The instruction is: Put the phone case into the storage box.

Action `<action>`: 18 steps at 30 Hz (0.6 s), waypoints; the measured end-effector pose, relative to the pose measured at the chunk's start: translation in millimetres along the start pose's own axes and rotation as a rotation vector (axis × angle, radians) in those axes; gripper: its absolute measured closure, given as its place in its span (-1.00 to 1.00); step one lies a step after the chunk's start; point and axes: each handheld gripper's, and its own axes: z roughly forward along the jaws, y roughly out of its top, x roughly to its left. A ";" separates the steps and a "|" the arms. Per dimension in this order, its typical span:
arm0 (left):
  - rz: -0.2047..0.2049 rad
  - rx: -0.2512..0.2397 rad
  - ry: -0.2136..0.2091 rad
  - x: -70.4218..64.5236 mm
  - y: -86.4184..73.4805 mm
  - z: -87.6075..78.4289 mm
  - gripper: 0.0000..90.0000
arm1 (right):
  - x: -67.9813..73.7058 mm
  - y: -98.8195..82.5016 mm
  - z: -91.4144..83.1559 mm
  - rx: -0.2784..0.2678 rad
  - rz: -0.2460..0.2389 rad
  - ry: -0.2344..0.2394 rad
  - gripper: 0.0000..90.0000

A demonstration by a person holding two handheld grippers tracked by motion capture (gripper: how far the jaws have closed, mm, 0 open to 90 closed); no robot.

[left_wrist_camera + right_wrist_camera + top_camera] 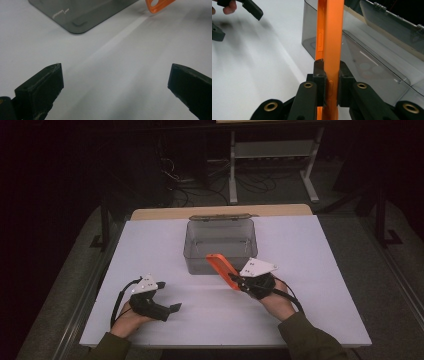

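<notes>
Left gripper (159, 306) nearest, fingers (40, 87) apart, empty, idle on white surface (310, 285). Right gripper (239, 281) fingers (320, 75) clamped on orange phone case (222, 269), tilted up over near wall of grey open box (220, 245). Step looks like carry-to-box; next needs lift past rim, then release inside. Box floor beyond fingers bare, lid open at back.

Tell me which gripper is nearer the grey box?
Right. The right gripper, shut on the orange case, sits at the grey box's near wall. The left gripper, jaws open, rests farther back toward the table's near-left.
</notes>
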 end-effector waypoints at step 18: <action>-0.005 0.003 0.005 0.6 0.1 -0.5 -1.00 | -20.5 -4.4 -3.4 -0.037 0.201 0.106 0.76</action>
